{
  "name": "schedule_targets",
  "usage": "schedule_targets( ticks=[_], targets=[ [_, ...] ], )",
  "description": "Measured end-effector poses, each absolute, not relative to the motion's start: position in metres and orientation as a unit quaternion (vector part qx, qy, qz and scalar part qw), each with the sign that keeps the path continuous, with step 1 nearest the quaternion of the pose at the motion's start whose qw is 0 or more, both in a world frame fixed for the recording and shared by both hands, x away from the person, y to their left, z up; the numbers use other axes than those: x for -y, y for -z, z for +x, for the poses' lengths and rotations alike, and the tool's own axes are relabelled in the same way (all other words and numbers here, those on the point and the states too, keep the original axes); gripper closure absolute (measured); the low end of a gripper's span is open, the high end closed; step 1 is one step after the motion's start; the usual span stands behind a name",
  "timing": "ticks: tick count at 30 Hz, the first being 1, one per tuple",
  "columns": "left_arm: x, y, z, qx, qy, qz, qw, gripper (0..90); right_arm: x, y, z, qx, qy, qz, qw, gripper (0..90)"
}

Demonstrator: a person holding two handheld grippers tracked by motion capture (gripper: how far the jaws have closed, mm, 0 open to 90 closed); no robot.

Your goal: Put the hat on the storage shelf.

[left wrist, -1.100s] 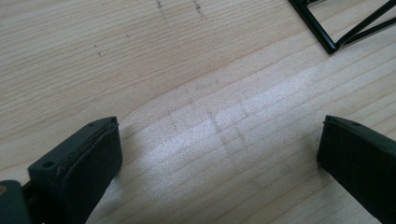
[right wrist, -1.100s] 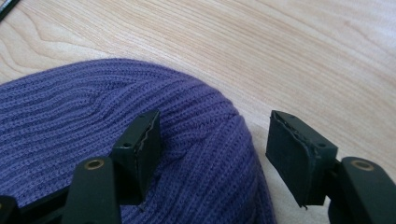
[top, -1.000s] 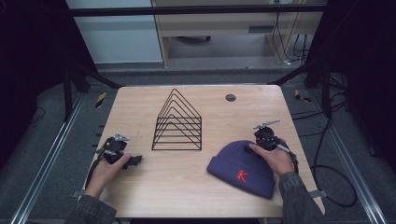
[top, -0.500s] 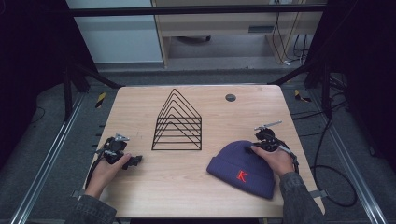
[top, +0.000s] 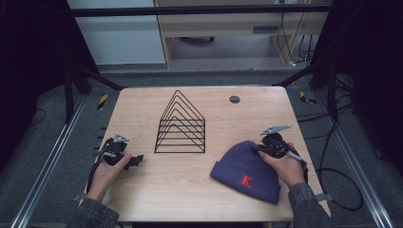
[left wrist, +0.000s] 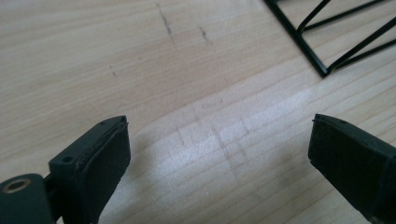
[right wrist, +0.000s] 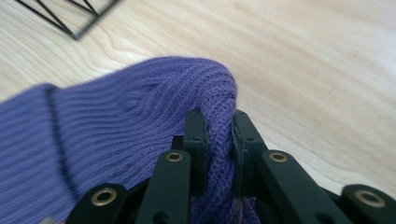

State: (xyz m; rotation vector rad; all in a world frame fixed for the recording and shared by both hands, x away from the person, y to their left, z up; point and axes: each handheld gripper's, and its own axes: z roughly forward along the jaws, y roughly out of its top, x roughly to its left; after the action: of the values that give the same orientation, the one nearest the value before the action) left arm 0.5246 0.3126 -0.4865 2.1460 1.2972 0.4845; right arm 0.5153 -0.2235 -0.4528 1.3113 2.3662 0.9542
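left of the wire rack [top: 180,124], the left gripper [top: 135,160] rests on the table [top: 190,190] with jaws wide and empty. right of the rack lies the purple beanie [top: 247,171]; the right gripper [right wrist: 218,140] has just closed, pinching a fold at its crown. lift slowly, keeping the pinch firm so the knit does not slip.

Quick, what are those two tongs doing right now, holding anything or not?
Left tongs: open, nothing between them, over the bare table.
Right tongs: just closed, pinching a fold of the purple beanie.
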Motion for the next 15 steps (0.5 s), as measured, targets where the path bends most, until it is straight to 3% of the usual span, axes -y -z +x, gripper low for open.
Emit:
schedule_targets(
  ticks=[15],
  targets=[
    [-0.294,0.458,0.504,-0.432,-0.22,0.8,0.353,4.7,0.21,0.381,0.454,-0.806,-0.413,0.367,0.211,79.6]
  ],
)
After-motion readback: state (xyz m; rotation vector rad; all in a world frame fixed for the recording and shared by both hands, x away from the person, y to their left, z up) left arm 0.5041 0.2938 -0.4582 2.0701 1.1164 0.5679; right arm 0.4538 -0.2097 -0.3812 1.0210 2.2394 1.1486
